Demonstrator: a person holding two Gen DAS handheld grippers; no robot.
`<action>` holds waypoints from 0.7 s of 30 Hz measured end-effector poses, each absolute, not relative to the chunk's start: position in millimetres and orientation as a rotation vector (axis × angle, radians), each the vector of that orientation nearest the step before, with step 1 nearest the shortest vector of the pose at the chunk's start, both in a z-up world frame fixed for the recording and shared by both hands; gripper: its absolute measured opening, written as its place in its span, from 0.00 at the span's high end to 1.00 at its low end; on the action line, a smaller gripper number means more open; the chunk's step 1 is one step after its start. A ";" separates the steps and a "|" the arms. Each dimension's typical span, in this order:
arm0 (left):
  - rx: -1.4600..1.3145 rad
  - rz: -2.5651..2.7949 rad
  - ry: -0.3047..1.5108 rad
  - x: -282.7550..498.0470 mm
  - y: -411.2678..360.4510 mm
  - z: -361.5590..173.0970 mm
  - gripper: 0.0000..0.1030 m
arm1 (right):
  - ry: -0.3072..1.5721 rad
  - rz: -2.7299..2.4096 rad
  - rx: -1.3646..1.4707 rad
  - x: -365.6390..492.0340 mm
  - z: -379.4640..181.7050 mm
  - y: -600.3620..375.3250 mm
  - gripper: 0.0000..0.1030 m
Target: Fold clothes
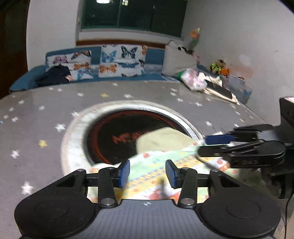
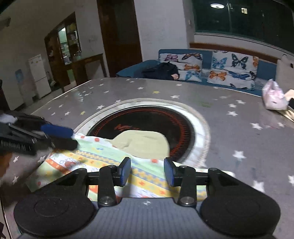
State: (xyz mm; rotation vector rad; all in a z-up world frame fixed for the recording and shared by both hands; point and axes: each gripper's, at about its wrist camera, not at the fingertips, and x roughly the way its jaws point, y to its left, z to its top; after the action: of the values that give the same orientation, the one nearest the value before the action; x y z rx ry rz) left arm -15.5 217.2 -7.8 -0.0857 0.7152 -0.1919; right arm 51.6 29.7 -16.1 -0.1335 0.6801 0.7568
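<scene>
A small patterned garment (image 2: 102,160) lies on a grey bench (image 2: 229,132) printed with white and yellow stars. The cloth is pale, with bands of mint green, yellow zigzags, orange dots and small red and orange figures. A plain beige-green inner side (image 2: 143,143) shows where part of it is turned over. That turned part reaches across the rim of a round black hotplate (image 2: 147,119) with red ring markings, set into the middle of the bench inside a pale ring. The rest of the garment spreads flat toward the near edge of the bench, fairly smooth with a few soft ridges.

Each claw has blue pads on black fingers. The left claw (image 1: 148,173) hovers low over the near part of the cloth with its jaws apart and nothing pressed between them. Seen from the right wrist camera, its pads sit at the cloth's left corner. The right claw (image 2: 147,171) also has its jaws apart above the patterned fabric, gripping nothing. From the left wrist camera, its tips sit at the garment's right edge, though blur hides whether they touch it.

Beyond the bench stands a blue sofa (image 1: 154,55) with butterfly-print cushions (image 1: 121,60), and a dark window (image 1: 132,14).
</scene>
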 end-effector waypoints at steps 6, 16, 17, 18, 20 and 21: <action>-0.124 -0.157 0.767 3.4 219.4 -28.7 0.55 | 0.709 0.742 -0.161 58.0 -28.0 43.8 0.52; -0.096 -0.184 0.710 -35.6 203.3 -14.0 0.51 | 0.652 0.825 -0.229 19.2 -13.1 35.9 0.48; -0.089 -0.190 0.706 -40.8 199.6 -13.5 0.50 | 0.648 0.833 -0.239 13.7 -13.4 36.0 0.48; -0.081 -0.193 0.705 -44.9 196.5 -13.8 0.50 | 0.644 0.841 -0.249 8.2 -13.8 36.0 0.47; -0.060 -0.191 0.704 -53.0 190.3 -16.3 0.49 | 0.635 0.857 -0.269 -2.8 -14.5 36.2 0.45; -0.050 -0.186 0.703 -56.8 187.7 -17.7 0.48 | 0.630 0.865 -0.279 -8.2 -14.8 36.2 0.45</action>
State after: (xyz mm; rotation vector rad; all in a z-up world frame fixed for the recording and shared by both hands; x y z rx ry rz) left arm -56.8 187.7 -17.7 -0.0503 0.7031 -0.1865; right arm -8.2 36.2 -14.8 -0.2788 0.6305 0.8650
